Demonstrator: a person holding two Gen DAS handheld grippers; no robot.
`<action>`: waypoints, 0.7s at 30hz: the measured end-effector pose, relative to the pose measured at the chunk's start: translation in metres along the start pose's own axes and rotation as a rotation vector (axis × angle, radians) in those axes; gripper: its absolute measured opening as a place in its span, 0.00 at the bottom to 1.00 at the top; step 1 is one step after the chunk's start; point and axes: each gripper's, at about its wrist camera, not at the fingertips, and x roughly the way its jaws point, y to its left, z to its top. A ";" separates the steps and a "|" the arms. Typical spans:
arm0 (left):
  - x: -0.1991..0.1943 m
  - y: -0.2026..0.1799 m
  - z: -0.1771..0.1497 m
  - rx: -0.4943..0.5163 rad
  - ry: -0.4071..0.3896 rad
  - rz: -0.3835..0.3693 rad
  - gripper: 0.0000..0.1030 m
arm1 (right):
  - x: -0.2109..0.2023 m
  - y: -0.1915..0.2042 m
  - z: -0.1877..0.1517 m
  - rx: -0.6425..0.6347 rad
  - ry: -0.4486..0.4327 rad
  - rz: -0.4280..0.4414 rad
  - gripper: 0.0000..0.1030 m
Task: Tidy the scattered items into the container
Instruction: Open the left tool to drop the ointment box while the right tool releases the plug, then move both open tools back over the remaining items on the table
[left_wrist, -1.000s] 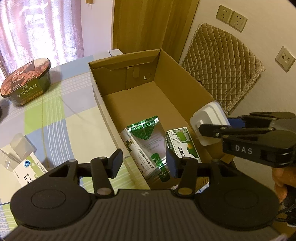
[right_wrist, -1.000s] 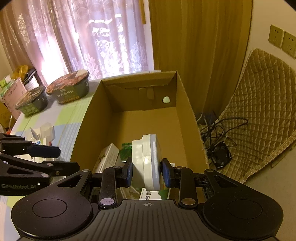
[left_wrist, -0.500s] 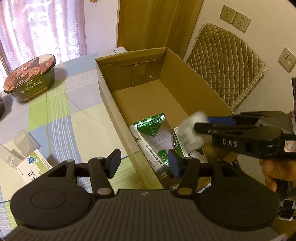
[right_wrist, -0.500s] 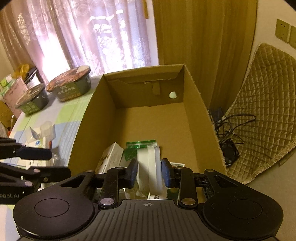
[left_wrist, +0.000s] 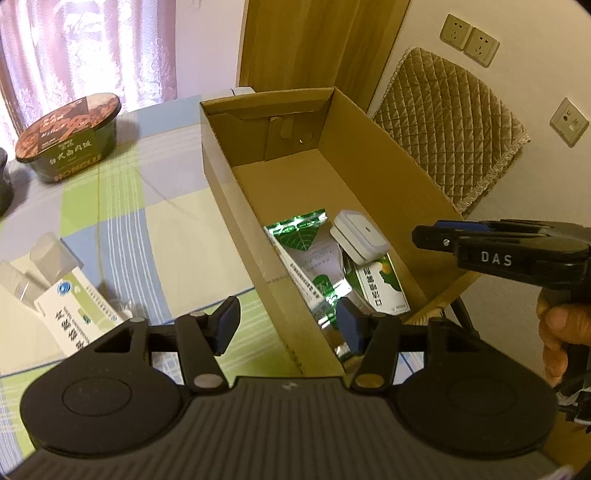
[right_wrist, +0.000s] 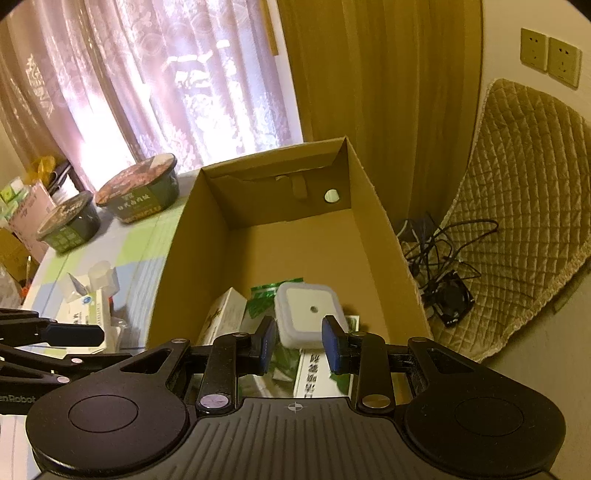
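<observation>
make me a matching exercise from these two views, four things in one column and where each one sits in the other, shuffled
Things:
1. white square plastic device
2. brown cardboard box
3. dark green instant noodle bowl
4. white and green medicine carton

Places:
A. on the checked tablecloth, near the curtain
B. on the packets inside the box
C. on the tablecloth, left of the open left gripper
D. on the table edge, beside the quilted chair

Pairs: 1-B, 2-D, 3-A, 4-C
</observation>
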 end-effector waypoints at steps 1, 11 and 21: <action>-0.003 0.001 -0.003 -0.004 0.000 -0.001 0.52 | -0.004 0.003 -0.002 -0.002 -0.002 0.000 0.34; -0.044 0.013 -0.043 -0.052 -0.013 0.024 0.56 | -0.047 0.044 -0.021 -0.062 -0.011 0.019 0.34; -0.100 0.034 -0.119 -0.098 -0.025 0.099 0.69 | -0.083 0.102 -0.055 -0.126 -0.031 0.061 0.34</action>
